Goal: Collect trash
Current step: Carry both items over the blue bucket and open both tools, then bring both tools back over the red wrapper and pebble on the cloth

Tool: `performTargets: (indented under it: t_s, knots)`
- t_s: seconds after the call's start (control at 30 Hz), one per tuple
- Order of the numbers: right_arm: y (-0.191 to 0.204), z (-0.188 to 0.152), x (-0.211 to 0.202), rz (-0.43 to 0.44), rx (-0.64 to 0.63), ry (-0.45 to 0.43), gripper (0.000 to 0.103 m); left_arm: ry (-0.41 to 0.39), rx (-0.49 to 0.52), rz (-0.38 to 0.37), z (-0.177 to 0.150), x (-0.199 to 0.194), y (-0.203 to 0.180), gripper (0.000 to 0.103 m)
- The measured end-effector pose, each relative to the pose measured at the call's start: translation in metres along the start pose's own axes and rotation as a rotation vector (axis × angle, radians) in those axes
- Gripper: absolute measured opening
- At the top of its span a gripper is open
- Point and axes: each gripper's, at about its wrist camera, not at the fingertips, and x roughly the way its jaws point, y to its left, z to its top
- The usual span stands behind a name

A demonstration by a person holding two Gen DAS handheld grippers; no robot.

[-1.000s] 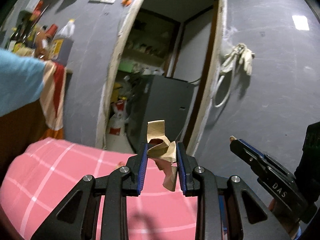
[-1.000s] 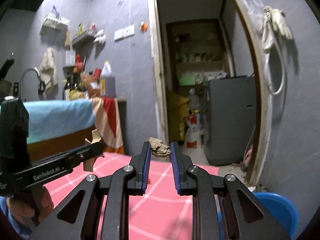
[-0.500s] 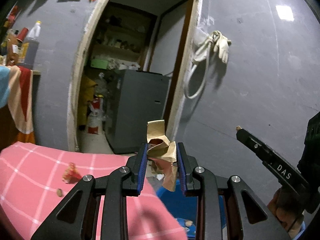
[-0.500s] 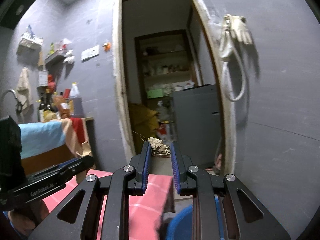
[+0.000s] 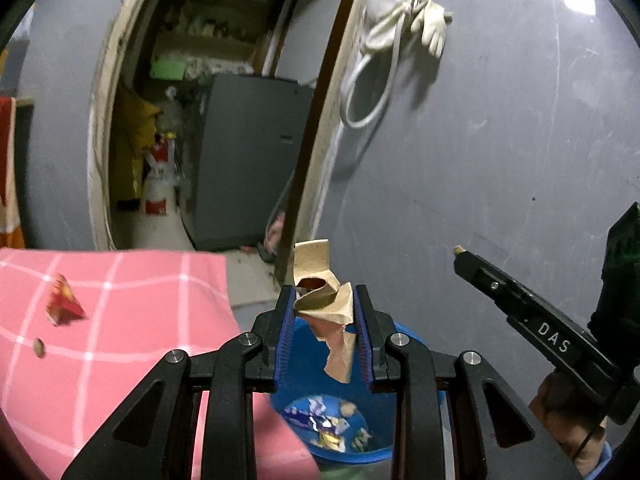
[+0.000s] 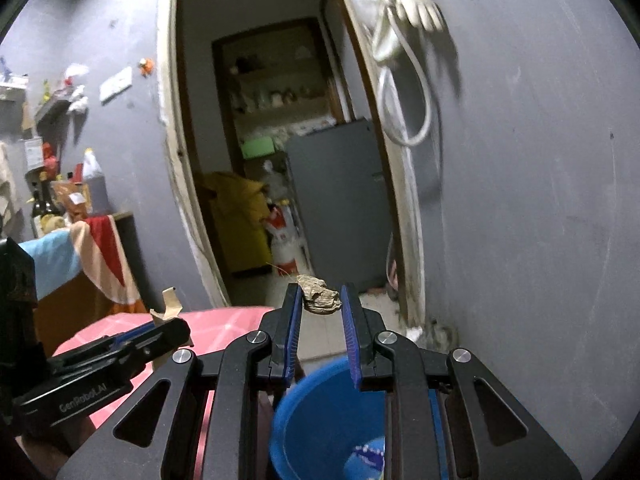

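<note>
Brown paper scrap (image 5: 324,304) sits pinched in the left gripper (image 5: 324,312), clamped w/ its torn tail hanging down over the blue bin (image 5: 416,344) — prob. held there so it falls straight in on release. Right gripper (image 6: 320,304) is closed on a small crumpled wad (image 6: 320,300), also above the bin rim (image 6: 304,396). Bin already has wrappers in the bottom. Beside it, the pink checked worktop (image 5: 120,340) has a red wrapper (image 5: 62,306) & a small crumb (image 5: 39,347) on it, not yet collected. Beyond: grey wall, open doorway.
</note>
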Motion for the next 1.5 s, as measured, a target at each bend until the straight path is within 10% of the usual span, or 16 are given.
performTargets:
  t_s: [0.77, 1.2, 1.5]
  knots:
    - [-0.048, -0.032, 0.04, -0.047, 0.129, 0.216, 0.021, 0.238, -0.116, -0.025, -0.028, 0.074, 0.019, 0.033]
    - [-0.047, -0.026, 0.033, -0.048, 0.132, 0.165, 0.032, 0.178, -0.124, -0.02, -0.02, 0.057, 0.023, 0.041]
    - [-0.033, -0.016, 0.019, -0.014, 0.097, 0.052, 0.064, 0.015, -0.108, 0.056, -0.004, 0.011, 0.036, 0.07]
